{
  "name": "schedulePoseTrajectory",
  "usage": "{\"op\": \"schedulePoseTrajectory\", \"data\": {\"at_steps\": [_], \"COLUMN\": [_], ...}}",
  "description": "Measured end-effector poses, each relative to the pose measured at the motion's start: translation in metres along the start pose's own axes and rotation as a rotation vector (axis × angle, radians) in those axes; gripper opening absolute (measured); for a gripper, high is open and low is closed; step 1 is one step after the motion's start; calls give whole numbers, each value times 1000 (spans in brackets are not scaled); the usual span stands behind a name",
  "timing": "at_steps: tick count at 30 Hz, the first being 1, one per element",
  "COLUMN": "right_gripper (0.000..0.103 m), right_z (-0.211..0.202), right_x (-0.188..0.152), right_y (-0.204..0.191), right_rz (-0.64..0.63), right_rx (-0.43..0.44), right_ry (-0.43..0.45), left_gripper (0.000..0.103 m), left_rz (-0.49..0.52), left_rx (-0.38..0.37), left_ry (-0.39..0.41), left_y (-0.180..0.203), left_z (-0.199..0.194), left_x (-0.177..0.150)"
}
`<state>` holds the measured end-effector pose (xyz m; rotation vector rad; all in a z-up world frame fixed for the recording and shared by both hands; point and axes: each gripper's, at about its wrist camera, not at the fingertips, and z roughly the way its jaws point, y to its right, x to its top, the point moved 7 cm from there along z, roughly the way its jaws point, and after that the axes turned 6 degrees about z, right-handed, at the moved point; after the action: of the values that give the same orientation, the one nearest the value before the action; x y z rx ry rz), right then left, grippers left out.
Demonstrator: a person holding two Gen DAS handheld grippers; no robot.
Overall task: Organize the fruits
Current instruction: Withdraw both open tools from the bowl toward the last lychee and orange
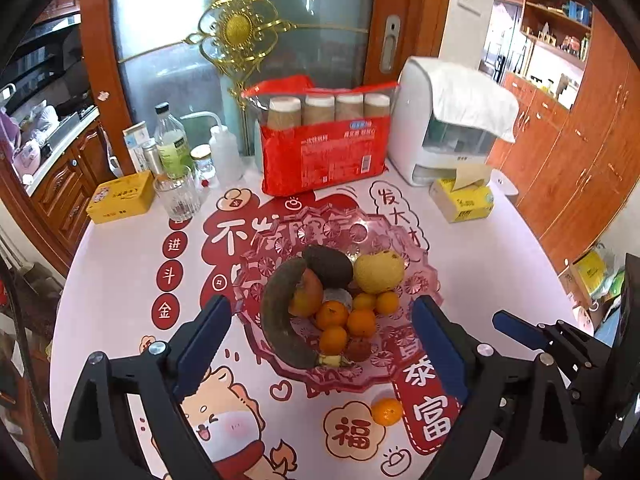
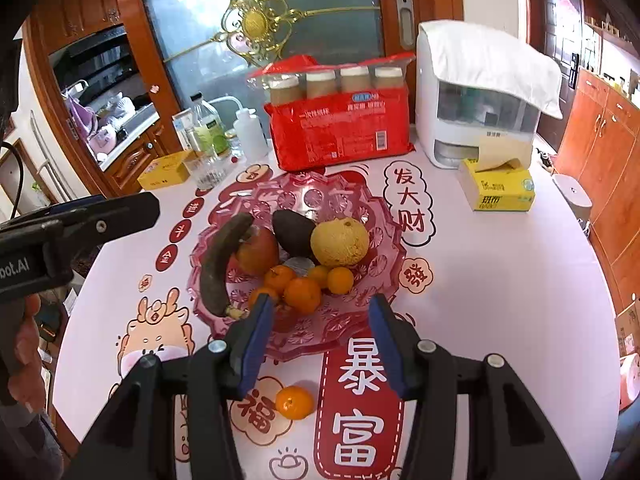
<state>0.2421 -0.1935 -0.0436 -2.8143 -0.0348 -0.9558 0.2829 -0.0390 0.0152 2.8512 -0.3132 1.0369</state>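
Both claws, left (image 1: 322, 330) and right (image 2: 320, 330), gape empty; bowl (image 2: 376, 276) nearly filled, one tangerine (image 2: 295, 401) left at lower centre on table (image 2: 500, 300).

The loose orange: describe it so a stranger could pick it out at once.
Start at the pink glass fruit bowl in the middle of the printed tablecloth. On the cloth just in front of its near rim lies the loose orange, beside a red vertical banner. Every other small orange is piled inside the bowl; this one sits alone outside it.

You see a glossy, clear pink plastic fruit bowl (image 2: 372, 264) on the smooth printed tablecloth (image 2: 500, 300), a matt white cloth (image 2: 492, 60), and glossy wooden cabinets (image 1: 580, 152).
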Motion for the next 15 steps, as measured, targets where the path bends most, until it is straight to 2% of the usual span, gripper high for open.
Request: {"op": "schedulePoseTrajectory", "data": {"at_steps": [7, 10, 15], "right_gripper": [50, 50, 50], "right_z": [-28, -39, -46], "right_x": [-6, -11, -29], "right_y": [-4, -5, -10], "right_rz": [-23, -29, -35], "right_rx": [23, 44, 75], "right_ry": [32, 50, 41], "left_gripper": [94, 98, 98], "left_rz": [-20, -41, -66], "left_rx": [9, 17, 29], "left_ry": [51, 74, 71], "left_y": [-4, -7, -8], "left_z": [-40, -53, -63], "left_x": [-12, -23, -50]}}
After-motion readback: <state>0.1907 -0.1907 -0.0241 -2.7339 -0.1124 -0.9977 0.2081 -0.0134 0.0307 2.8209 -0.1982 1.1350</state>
